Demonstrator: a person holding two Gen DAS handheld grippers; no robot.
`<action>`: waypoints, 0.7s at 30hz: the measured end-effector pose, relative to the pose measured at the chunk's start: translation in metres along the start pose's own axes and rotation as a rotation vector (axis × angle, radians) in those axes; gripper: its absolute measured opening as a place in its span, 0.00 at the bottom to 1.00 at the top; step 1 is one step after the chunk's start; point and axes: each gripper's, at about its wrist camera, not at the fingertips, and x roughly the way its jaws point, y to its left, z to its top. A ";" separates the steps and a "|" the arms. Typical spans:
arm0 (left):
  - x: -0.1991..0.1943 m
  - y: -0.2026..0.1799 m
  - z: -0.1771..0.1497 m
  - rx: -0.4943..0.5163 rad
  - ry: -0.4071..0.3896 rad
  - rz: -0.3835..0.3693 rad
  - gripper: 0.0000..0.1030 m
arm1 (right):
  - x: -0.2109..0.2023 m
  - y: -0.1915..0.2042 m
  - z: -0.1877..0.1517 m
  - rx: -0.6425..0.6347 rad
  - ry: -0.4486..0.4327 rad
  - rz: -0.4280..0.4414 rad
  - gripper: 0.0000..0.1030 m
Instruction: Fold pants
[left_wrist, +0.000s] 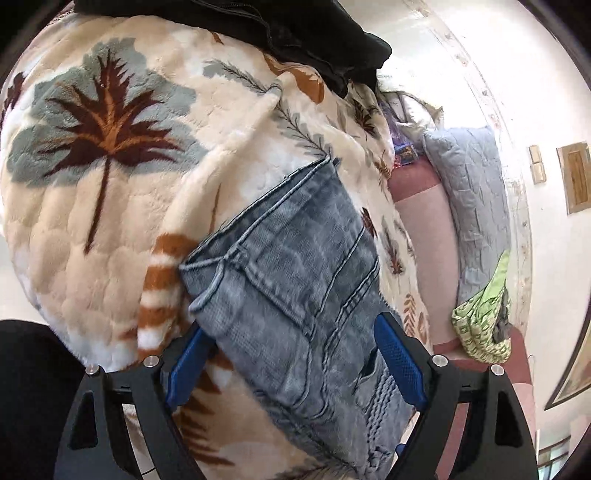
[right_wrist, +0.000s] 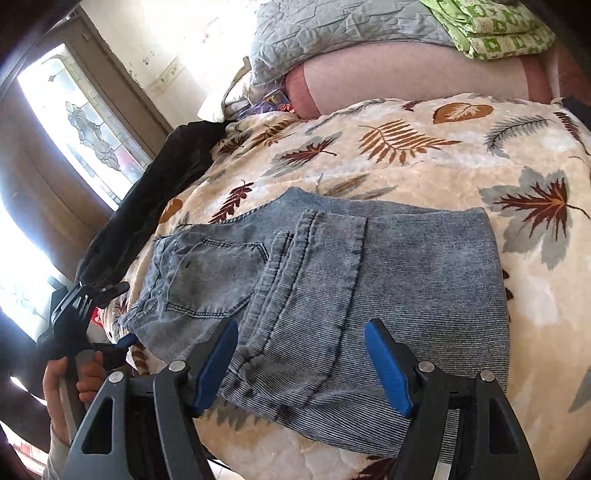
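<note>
1. Jeans (right_wrist: 332, 288): faded blue denim, folded into a compact bundle, lying on a cream blanket (right_wrist: 424, 166) with a leaf print. Back pocket and waistband face up on the left part of the bundle.
2. Right gripper (right_wrist: 301, 363): jaws wide apart, hovering over the near edge of the jeans; blue pads clear of the cloth, nothing held.
3. Left gripper (left_wrist: 291, 354): jaws wide apart, straddling the end of the jeans; pads not pressing on the denim.
4. A hand (right_wrist: 70, 384) holds the left gripper at the bundle's left end.
5. Black garment (right_wrist: 147, 199) lies along the blanket's far-left edge.
6. Grey quilted pillow (right_wrist: 332, 33) and green cloth (right_wrist: 491, 29) sit beyond the blanket.
</note>
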 end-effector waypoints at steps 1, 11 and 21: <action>0.000 0.000 0.002 -0.002 -0.006 -0.008 0.73 | 0.001 0.006 0.005 -0.006 0.012 0.016 0.72; 0.008 0.000 0.009 0.116 -0.008 0.082 0.23 | 0.104 0.066 0.071 0.157 0.346 0.321 0.72; 0.006 -0.012 0.006 0.188 -0.030 0.110 0.21 | 0.163 0.054 0.062 0.251 0.533 0.193 0.60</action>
